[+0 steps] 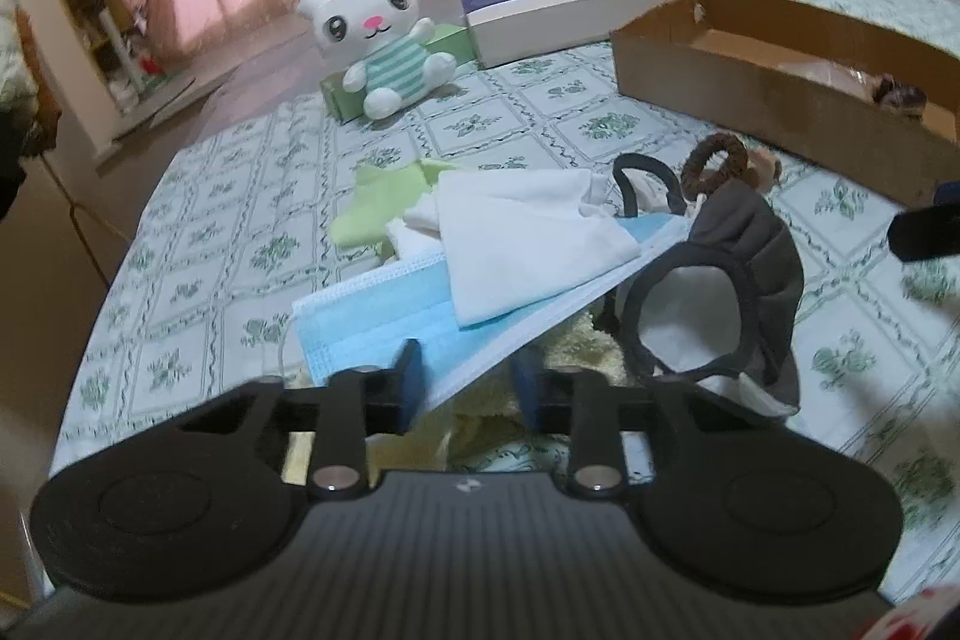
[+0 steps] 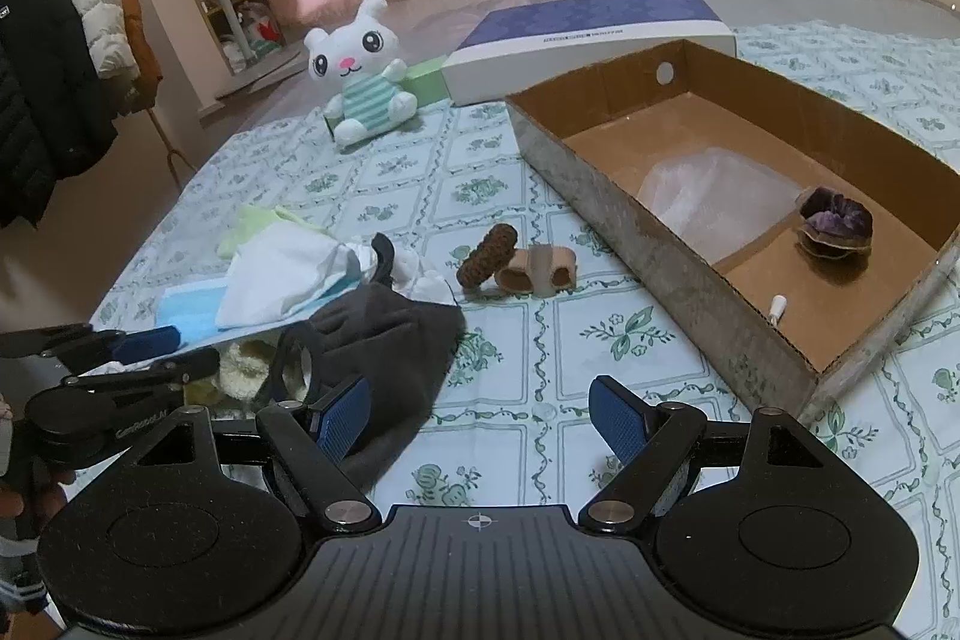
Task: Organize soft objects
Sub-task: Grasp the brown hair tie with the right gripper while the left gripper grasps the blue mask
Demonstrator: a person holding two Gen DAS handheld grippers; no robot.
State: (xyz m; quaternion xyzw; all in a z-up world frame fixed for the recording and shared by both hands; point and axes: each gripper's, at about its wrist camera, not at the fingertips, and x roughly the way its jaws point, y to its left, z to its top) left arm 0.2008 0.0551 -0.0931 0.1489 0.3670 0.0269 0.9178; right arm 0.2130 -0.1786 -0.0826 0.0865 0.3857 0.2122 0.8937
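1. The left gripper (image 1: 465, 376) has its jaws pinched on the near edge of the blue face mask (image 1: 384, 316), which lies at the near-left of the soft pile on the bed (image 2: 510, 196); from the right wrist view the fingers meet on the mask's hem, so it looks gripped.
2. On that mask rests a white cloth (image 1: 522, 244), with a pale green cloth (image 1: 372, 208) behind it and a dark grey mask (image 1: 750, 274) draped to its right over something yellow and fluffy.
3. Right of the pile, a brown scrunchie (image 2: 487, 256) leans on a beige soft piece (image 2: 537, 274), both near the middle of the bed.
4. The right gripper (image 2: 474, 415) hovers with jaws wide apart and empty, its left finger above the grey mask's near edge.
5. The cardboard box (image 2: 600, 178) sits along the right side, already holding a purple scrunchie (image 2: 837, 223) and a clear plastic bag.
6. My judgement: the step is picking the blue mask out for sorting; lifting it will call for a slow pull, since the white cloth on top could slide or come along.
7. A green-patterned cover lies on the bed; a plush bunny (image 2: 363, 76) and a purple-lidded box sit at the far edge, with pink curtains and shelves behind.
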